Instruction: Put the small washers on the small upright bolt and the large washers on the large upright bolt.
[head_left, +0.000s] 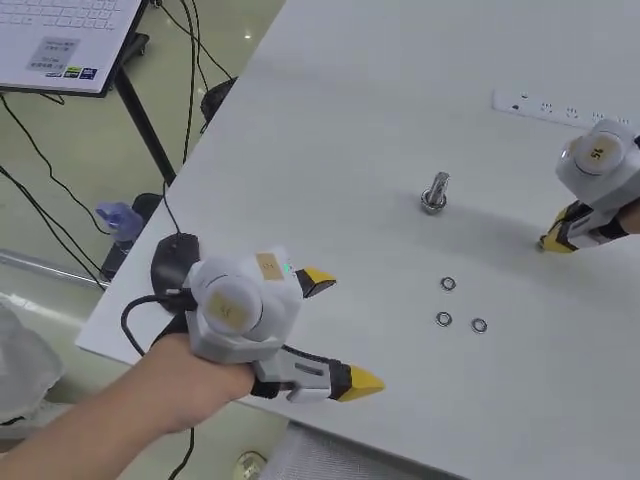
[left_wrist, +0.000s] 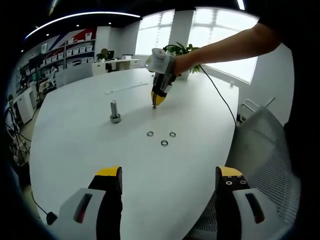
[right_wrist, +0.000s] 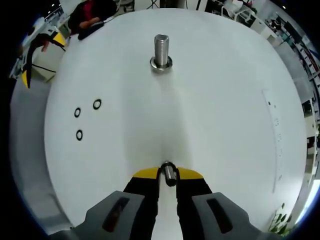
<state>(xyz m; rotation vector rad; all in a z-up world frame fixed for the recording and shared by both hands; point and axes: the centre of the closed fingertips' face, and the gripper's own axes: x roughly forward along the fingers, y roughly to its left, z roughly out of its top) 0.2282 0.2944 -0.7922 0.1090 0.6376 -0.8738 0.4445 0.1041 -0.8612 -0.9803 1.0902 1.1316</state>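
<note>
1. Hovering over the near edge of the desk (head_left: 330, 120), my left gripper (head_left: 339, 331) has its jaws spread wide and empty. It is held level, with my forearm (head_left: 120, 420) angled in from the corner.
2. Three washers (head_left: 443, 319) lie flat just beyond, loose on the desk and apart from both bolts.
3. My right gripper (right_wrist: 168, 176) is tipped down to the desk, jaws pinched tight on the small bolt (right_wrist: 169, 171).
4. Farthest stands the large bolt (head_left: 435, 190), upright. Whether the collar at its foot is a washer or the bolt's head, I cannot tell.
5. By my reading, the small bolt is being stood up. Next, my left jaws must drop over one washer and close on its thin rim.
</note>
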